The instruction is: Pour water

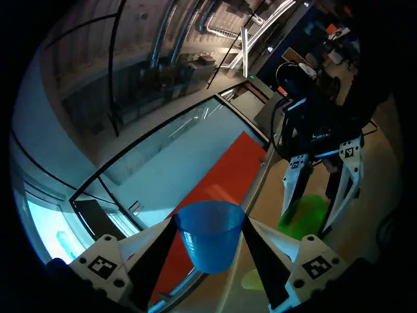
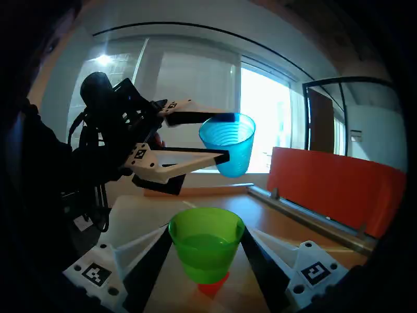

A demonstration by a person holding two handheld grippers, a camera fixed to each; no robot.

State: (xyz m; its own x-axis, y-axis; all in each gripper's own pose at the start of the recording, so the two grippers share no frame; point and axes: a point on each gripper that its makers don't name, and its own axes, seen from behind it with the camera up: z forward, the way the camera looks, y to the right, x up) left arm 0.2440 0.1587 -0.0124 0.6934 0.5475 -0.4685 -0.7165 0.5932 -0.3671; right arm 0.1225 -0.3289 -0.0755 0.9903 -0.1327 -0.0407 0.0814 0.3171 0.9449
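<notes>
While a dark sleeve [image 2: 36, 172] is mostly lost in shadow at the edge, a wooden table [image 2: 271, 211] runs alongside a red divider panel [image 2: 333, 188]. The left gripper [image 1: 210, 224] fingers clamp a translucent blue cup [image 1: 211, 242] held high above the table; its contents are hard to make out. The right gripper [image 2: 206, 232] fingers grasp a green cup [image 2: 207, 248] low over the table, water [image 2: 207, 261] standing partway up it. An orange object [image 2: 211, 288] beneath is largely hidden.
</notes>
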